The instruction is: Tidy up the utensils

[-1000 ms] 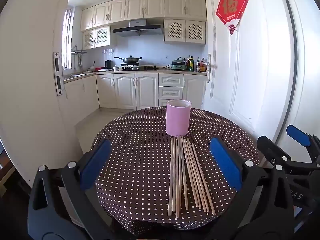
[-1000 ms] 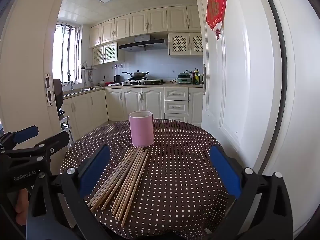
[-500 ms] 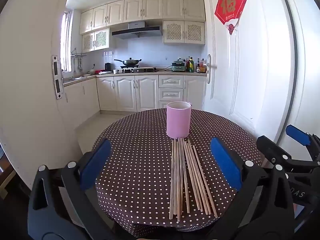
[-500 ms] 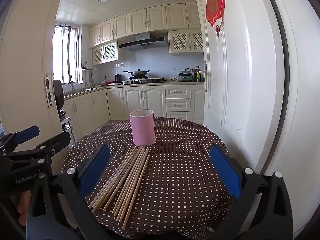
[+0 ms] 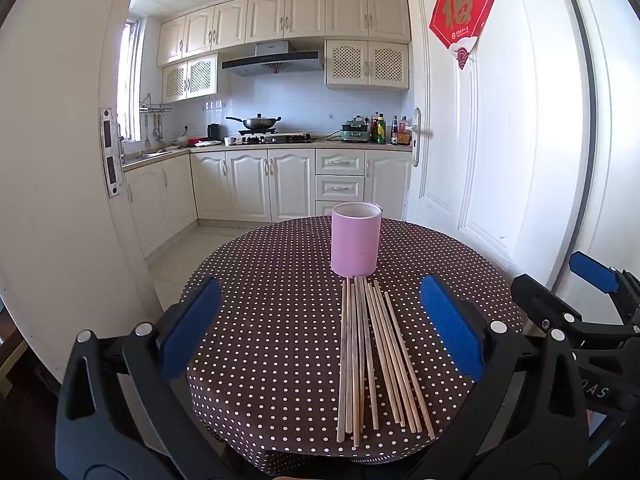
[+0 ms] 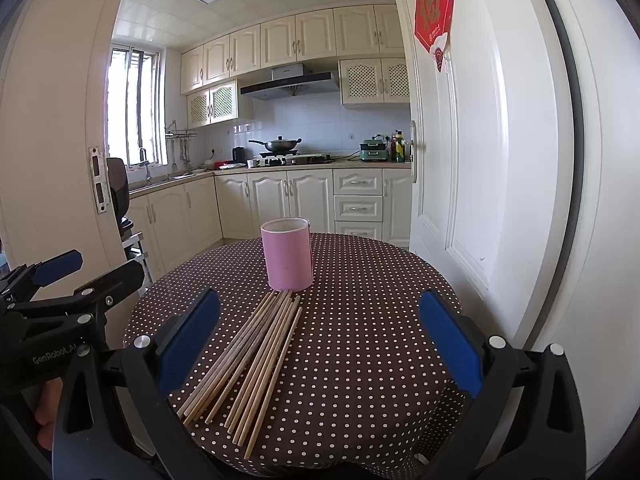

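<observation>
A loose bundle of thin, pale wooden chopsticks [image 5: 372, 356] lies flat in the lower centre of the left wrist view, fanned slightly so the far tips bunch together just at the foot of a pink cylindrical holder [image 5: 355, 242]; whether the tips touch its base I cannot tell. The holder stands upright with its open mouth up, which suits it as the likely place for the sticks to end up standing. Both sit on a round table under a brown cloth with white polka dots [image 5: 260, 320], the near ends of the sticks close to the cloth's front edge, probably so that they can be pinched from this side. The left gripper [image 5: 320, 328] hovers in front of the table, its blue-padded jaws spread wide with nothing between them, framing the bundle. The right gripper [image 6: 320, 332] is likewise spread wide and empty, the sticks slanting across the lower left of its view. Nothing has been lifted yet, so the sorting looks unstarted. Beyond, at upper centre, is a cream-cabinet kitchen [image 5: 280, 184], and a red paper decoration [image 5: 464, 14] hangs on the white door at upper right.
</observation>
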A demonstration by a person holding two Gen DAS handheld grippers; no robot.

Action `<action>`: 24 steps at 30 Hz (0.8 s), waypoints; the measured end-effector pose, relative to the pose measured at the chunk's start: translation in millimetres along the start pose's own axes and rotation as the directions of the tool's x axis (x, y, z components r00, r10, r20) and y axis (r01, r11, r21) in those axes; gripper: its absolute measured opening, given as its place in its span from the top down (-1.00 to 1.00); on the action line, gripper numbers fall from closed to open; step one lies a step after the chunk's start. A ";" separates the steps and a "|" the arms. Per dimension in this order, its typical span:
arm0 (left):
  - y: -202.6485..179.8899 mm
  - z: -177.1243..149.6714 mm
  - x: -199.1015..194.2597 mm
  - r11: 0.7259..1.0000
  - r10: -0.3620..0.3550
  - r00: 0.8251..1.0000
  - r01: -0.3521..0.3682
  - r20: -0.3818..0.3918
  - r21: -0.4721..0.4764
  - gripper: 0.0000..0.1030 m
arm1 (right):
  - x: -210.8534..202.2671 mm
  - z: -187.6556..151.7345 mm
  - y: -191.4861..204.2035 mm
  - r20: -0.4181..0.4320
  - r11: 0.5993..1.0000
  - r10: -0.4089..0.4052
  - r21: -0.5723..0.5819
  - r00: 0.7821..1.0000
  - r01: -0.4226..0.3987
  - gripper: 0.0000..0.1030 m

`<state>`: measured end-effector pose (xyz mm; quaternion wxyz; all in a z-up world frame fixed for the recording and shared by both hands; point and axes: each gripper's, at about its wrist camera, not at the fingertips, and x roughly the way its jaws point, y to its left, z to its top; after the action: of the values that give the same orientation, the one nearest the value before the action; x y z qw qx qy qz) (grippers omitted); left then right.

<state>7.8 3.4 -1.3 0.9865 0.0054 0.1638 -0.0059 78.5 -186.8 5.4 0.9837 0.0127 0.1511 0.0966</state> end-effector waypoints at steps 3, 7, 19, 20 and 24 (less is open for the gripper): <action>-0.8 0.0 2.1 1.000 0.000 1.000 0.000 -0.001 -0.001 -0.89 | 1.9 0.0 -0.8 -0.003 1.000 0.003 0.003 1.000 -0.003 -0.87; -2.4 -2.5 2.9 1.000 0.006 1.000 -0.006 0.008 0.000 -0.89 | 3.4 0.2 -1.6 -0.008 1.000 0.006 0.004 1.000 -0.006 -0.87; -2.0 -3.1 2.6 1.000 0.018 1.000 -0.018 0.006 0.007 -0.89 | 4.2 1.2 -2.1 -0.033 1.000 0.026 0.010 0.999 -0.026 -0.87; -2.1 -3.0 2.7 1.000 0.018 1.000 -0.018 0.006 0.007 -0.89 | 3.9 1.2 -2.1 -0.034 1.000 0.025 0.009 0.999 -0.025 -0.87; -1.7 -3.5 1.8 1.000 0.023 1.000 -0.023 0.007 0.007 -0.89 | 4.2 1.1 -0.9 -0.034 1.000 0.022 0.006 0.999 -0.022 -0.87</action>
<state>8.4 1.7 -5.2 0.9870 0.0109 0.1603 0.0047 82.9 -186.8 5.2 0.9798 0.0155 0.1679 0.1072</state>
